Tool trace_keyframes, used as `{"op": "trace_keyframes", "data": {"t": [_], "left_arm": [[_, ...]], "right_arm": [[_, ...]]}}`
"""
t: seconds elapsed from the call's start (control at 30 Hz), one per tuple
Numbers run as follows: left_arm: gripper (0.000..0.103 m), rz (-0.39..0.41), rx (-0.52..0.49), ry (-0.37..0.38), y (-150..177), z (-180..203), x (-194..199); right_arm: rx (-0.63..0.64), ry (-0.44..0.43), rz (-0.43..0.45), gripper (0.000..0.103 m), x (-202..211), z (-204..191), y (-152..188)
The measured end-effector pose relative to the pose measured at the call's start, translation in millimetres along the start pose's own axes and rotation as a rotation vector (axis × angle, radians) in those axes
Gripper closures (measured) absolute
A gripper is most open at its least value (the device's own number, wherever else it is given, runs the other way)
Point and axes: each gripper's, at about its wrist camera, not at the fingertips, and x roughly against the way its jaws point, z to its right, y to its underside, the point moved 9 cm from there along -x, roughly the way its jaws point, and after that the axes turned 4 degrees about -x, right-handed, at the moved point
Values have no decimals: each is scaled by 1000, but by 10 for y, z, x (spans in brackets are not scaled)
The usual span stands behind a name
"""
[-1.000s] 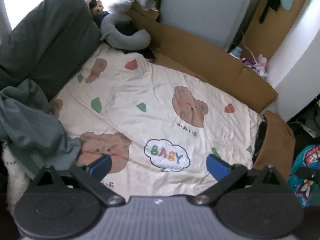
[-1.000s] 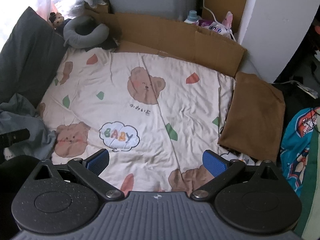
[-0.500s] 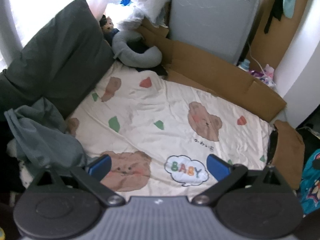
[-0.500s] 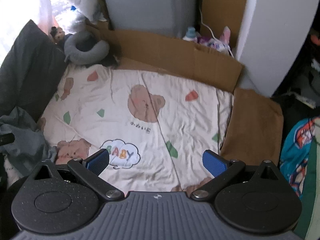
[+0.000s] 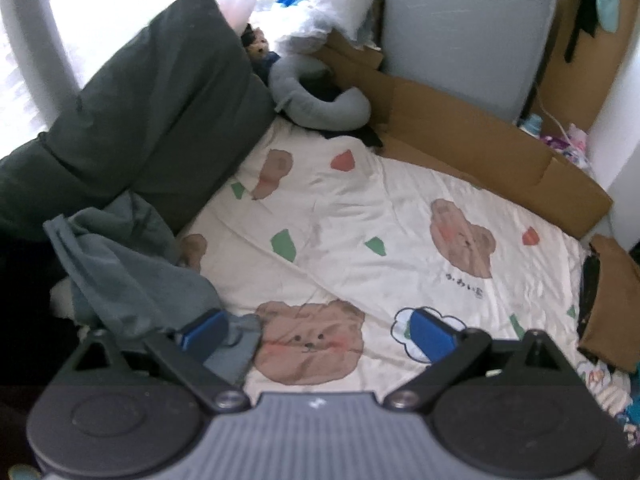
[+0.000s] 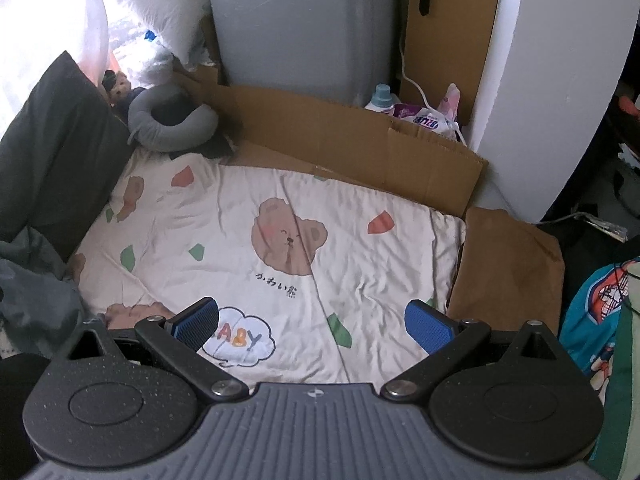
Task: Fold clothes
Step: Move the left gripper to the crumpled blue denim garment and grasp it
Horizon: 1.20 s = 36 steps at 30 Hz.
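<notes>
we read "baby" in coloured letters on a cloud print of the cream sheet (image 6: 360, 248), lower centre. we count three bear prints in the left view. the grey garment (image 5: 132, 276), soft and crumpled, lies heaped at lower left. left gripper (image 5: 316, 334) and right gripper (image 6: 312, 322) both stand wide apart, holding nothing. one folded brown cloth (image 6: 508, 268) lies at right.

Both wrist views look down from above, sharing the bear-print sheet (image 5: 360, 224).
</notes>
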Motion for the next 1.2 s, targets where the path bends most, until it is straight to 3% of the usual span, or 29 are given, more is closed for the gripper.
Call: {"op": "trace_keyframes", "data": {"t": [0.3,0.63,1.2], "left_arm": [[6,-2,41,26,26,-322,-127],[1,-2,145,-50,138,-1049,-160],[1,-15,348,-156,676,-2213,-356]], "right_arm": [[16,4,13,1,-138,-136,-80],[-13,-5,6,1,-369,-243,-214],[92,-111,-12,1,-857,-789,-309]]}}
